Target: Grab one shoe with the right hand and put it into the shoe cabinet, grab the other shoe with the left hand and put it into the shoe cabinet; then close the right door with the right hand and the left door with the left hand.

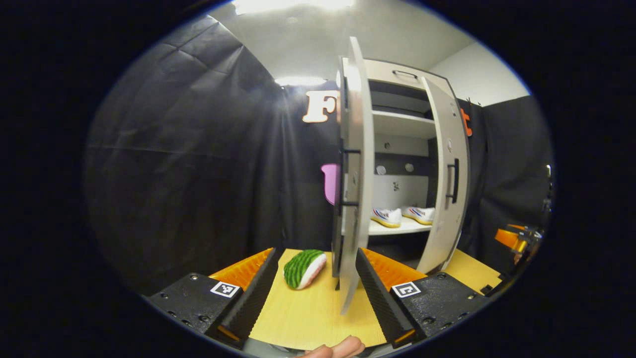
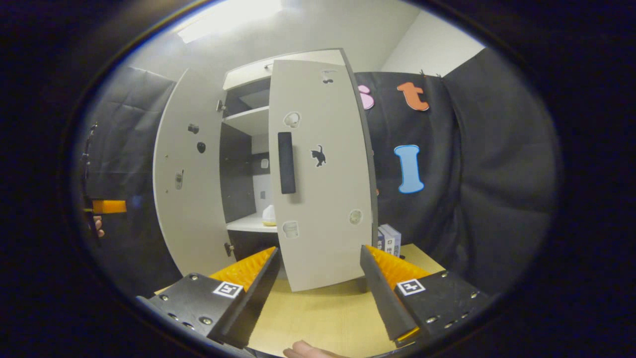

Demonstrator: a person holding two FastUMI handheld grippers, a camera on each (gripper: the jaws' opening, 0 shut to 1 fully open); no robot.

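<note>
Left gripper (image 1: 315, 288) spread empty, watermelon toy (image 1: 304, 268) ahead, left door (image 1: 357, 174) edge-on, right gripper (image 2: 318, 288) spread empty facing right door (image 2: 323, 174)

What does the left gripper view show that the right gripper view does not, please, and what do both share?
Left gripper view: two white shoes side by side on the lower shelf, and a green striped watermelon-slice toy on the table. Right gripper view: a small white box beside the cabinet, and a black cat sticker on the right door. Both: the pale two-door shoe cabinet with doors open, the light wooden table, and open grippers.
</note>
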